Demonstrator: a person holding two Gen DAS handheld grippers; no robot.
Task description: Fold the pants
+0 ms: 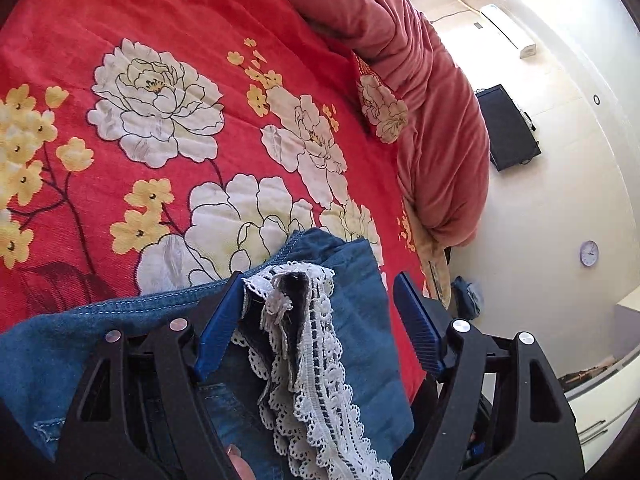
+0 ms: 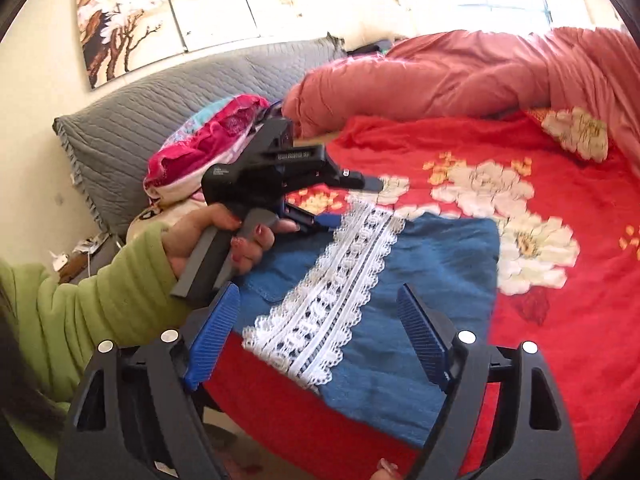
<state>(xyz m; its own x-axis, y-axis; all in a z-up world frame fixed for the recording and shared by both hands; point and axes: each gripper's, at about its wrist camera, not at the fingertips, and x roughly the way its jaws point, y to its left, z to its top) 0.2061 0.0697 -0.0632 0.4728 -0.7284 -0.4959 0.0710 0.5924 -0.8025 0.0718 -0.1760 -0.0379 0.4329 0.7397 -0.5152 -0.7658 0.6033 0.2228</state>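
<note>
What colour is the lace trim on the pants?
White lace on blue denim; clearest in the right wrist view.

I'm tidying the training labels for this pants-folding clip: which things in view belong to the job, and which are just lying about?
Part of the job:
- blue denim pants with white lace trim
- left tongs, open over the lace
- right tongs, open

Just lying about:
- red floral bedspread
- pink duvet
- grey pillow
- bundle of colourful clothes
- wall clock

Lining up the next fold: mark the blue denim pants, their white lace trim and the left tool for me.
Blue denim pants (image 2: 436, 264): right wrist view, flat denim panel.
White lace trim (image 2: 332, 292): right wrist view, middle of the strip.
Left tool (image 1: 318, 316): left wrist view, midway between its open blue fingertips.
</note>
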